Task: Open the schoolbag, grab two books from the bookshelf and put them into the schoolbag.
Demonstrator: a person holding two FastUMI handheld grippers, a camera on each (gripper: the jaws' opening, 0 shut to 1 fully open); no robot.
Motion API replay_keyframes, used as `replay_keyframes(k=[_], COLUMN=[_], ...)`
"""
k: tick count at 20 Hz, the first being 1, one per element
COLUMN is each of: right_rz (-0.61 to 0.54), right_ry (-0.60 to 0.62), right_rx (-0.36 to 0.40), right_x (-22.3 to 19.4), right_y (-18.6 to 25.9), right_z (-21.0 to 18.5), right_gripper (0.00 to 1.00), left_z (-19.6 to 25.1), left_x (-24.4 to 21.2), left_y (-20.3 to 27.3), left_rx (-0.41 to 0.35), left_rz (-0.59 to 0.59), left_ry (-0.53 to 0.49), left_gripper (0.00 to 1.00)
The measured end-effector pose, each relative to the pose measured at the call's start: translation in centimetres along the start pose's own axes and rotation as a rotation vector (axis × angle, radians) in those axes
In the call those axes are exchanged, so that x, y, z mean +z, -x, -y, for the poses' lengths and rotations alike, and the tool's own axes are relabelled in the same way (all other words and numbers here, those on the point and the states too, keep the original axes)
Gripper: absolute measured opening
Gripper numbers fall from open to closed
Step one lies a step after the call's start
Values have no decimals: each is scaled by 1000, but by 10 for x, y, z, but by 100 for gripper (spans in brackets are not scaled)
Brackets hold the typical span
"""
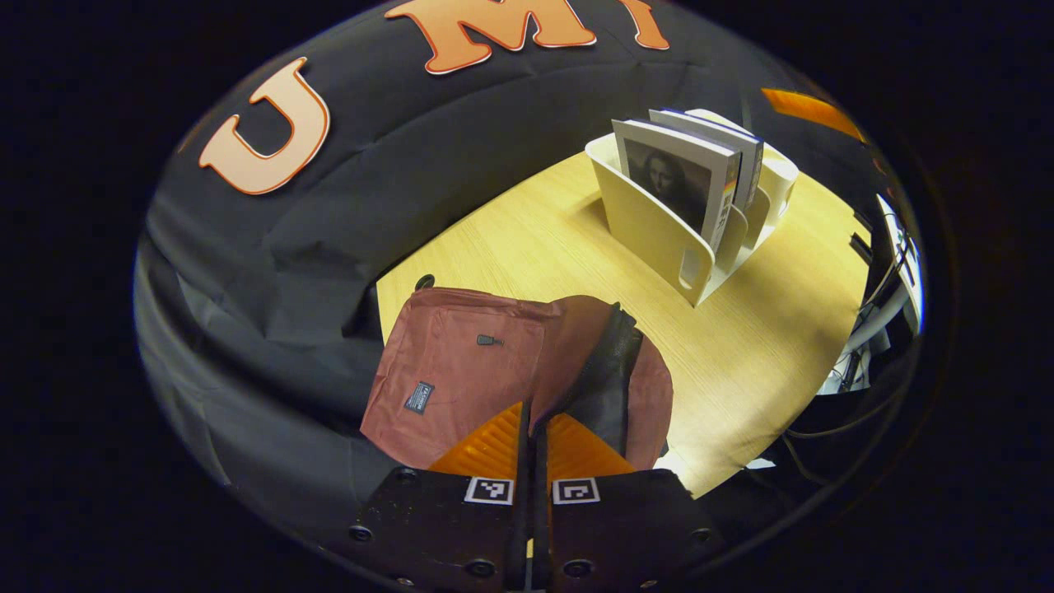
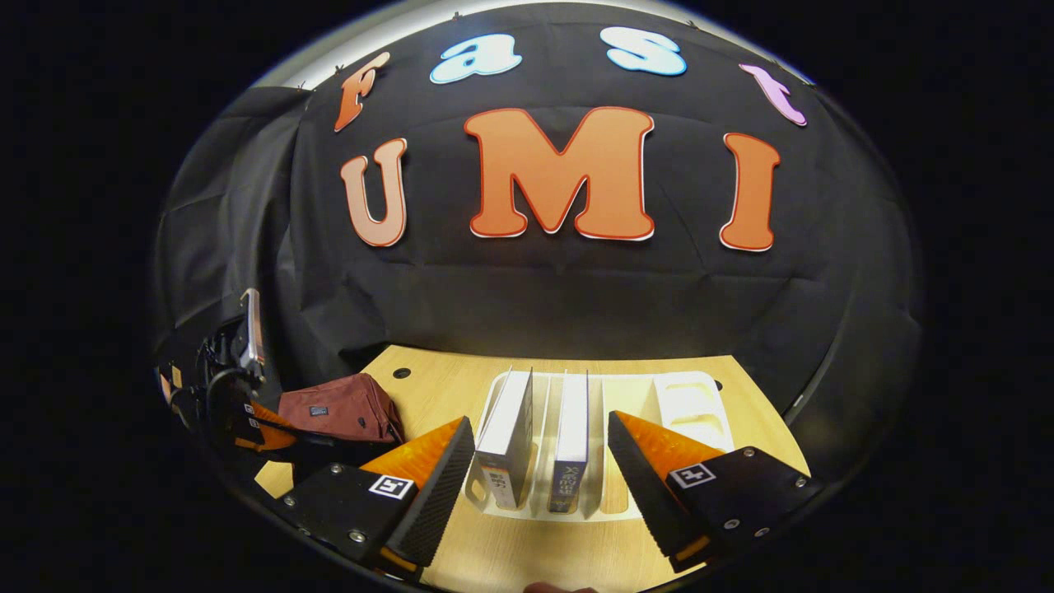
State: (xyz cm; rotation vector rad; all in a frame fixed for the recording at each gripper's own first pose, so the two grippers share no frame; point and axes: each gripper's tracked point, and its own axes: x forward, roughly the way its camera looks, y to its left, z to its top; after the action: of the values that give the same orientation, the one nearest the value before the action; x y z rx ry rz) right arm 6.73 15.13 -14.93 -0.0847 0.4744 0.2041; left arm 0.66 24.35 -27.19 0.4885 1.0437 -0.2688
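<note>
A light yellow wooden desk [image 1: 766, 346] carries two things. A soft dark red cloth schoolbag [image 1: 461, 371] lies on it, and a cream plastic bookshelf [image 1: 659, 222] stands well apart, holding two upright books [image 2: 539, 436].

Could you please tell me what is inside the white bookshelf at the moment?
The white bookshelf holds two books, upright in neighbouring slots on the schoolbag's side. The other slots look empty, though the dividers hide their bottoms.
</note>
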Motion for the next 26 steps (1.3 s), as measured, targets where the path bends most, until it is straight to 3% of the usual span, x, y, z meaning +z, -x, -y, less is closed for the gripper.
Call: replay_keyframes(k=[5, 12, 20, 25, 26], right_rz=[-166, -413, -758, -894, -910], right_ry=[40, 57, 52, 49, 42], right_rx=[-32, -48, -55, -87, -98], right_x=[-5, -13, -61, -73, -75], right_y=[-38, -93, -138, -145, -146], right_z=[-16, -27, -35, -26, -24], right_gripper=[97, 97, 93, 75, 62], left_z=[-26, -50, -59, -62, -63], left_x=[13, 25, 23, 21, 21], left_y=[6, 8, 11, 8, 9], left_rx=[-88, -151, -192, -205, -208], left_rz=[19, 39, 57, 68, 70], left_ry=[7, 5, -1, 6, 9], left_gripper=[4, 4, 3, 4, 4])
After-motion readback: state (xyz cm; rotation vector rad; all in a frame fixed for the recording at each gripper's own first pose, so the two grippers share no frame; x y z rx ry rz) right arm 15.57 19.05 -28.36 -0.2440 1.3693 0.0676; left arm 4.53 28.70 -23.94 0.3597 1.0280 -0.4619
